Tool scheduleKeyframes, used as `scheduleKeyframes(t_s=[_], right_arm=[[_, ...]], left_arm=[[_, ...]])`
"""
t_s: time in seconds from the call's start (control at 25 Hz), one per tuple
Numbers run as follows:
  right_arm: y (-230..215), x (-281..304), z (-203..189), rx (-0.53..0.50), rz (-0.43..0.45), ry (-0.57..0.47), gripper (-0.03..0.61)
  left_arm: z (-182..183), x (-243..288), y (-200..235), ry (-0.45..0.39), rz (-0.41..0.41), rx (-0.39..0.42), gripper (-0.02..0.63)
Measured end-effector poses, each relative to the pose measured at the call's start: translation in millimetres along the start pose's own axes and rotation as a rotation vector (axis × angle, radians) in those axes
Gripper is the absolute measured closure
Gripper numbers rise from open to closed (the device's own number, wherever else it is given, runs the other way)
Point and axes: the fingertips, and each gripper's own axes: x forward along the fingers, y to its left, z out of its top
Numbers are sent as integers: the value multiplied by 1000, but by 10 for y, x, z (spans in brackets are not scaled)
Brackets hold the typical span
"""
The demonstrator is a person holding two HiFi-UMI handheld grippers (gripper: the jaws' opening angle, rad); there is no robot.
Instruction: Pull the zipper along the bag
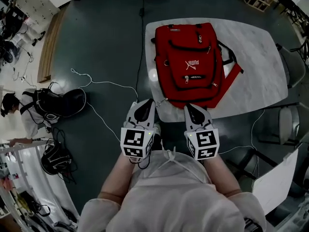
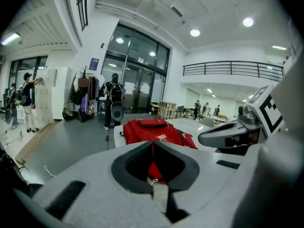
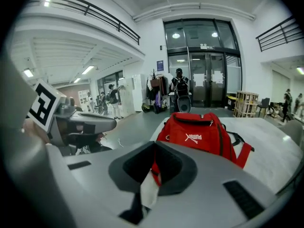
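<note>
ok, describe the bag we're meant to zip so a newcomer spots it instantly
Find the pale marble-look table standing on the dark floor. The red backpack lies flat on it, with a white logo on its front. It's the only red bag in view; the black bags lie on the floor off to the left.

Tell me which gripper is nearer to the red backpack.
Right. The right gripper sits just before the near edge of the red backpack; the left gripper is off to its left, farther away.
</note>
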Motion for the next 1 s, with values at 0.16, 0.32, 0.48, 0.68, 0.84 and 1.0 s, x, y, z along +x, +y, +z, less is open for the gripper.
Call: scheduleKeyframes(t_s=[0.16,0.32,0.48,0.68,0.84,1.0], right_arm=[[-18,349,-143,55,-46,79,551],[-75,566,-364,102,-73,165,551],[-107,728,-664,126,-76,259,551],[-113,940,-1137,159,-36,416,551],[-82,1070,-1392,209,13,531,551],[-146,1178,-1539,184,28,590,551]], left_arm=[[-183,258,175,79,-75,10,592],[-390,470,224,148,-129,14,593],[-709,602,221,226,-161,3,592],[-1144,744,142,342,-213,-3,594],[-1360,809,73,397,-245,32,593],[-1593,832,49,470,-232,27,592]])
